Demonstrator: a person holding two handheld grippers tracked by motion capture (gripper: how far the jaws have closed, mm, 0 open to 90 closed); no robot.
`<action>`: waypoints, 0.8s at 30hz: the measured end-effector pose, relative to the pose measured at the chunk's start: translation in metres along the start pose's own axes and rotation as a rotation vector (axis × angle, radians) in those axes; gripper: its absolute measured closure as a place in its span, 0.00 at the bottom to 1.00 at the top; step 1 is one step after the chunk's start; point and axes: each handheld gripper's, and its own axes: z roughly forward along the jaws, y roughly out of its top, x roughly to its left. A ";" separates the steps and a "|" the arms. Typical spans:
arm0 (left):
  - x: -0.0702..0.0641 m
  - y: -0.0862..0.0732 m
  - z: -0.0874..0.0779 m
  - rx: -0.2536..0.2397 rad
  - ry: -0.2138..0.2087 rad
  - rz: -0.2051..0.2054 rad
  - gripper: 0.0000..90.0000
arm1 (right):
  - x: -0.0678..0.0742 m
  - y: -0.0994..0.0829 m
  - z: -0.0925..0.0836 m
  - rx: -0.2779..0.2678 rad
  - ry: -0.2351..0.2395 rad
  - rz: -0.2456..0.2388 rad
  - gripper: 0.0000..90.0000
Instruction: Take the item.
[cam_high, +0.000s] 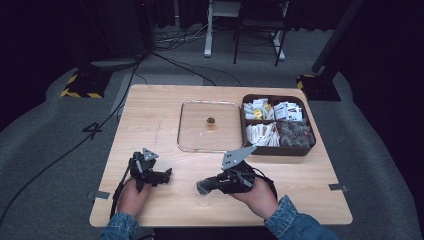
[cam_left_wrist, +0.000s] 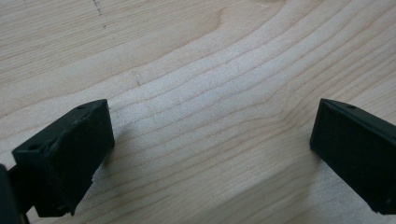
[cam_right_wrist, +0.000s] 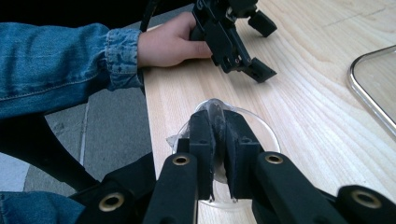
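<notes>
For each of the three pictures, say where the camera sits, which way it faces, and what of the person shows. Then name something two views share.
High view: above the person's side, facing forward and down on the wooden table; forearms, both hands.
Left gripper view: rides the left gripper, facing bare tabletop; jaws wide apart.
Right gripper view: rides the right gripper, jaws closed on a clear plastic cup; facing the left hand and denim sleeve.
Shared: high and right gripper views both show the glass tray.
</notes>
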 end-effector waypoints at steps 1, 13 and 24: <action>0.000 0.000 0.000 0.001 -0.001 -0.001 0.00 | 0.000 0.000 0.001 0.002 0.001 0.003 0.92; 0.000 0.000 0.000 0.000 0.000 0.000 0.00 | -0.002 -0.006 0.013 0.052 0.002 0.008 0.87; 0.000 0.000 0.000 0.003 -0.001 0.004 0.00 | -0.003 -0.005 0.015 0.005 -0.011 0.024 0.53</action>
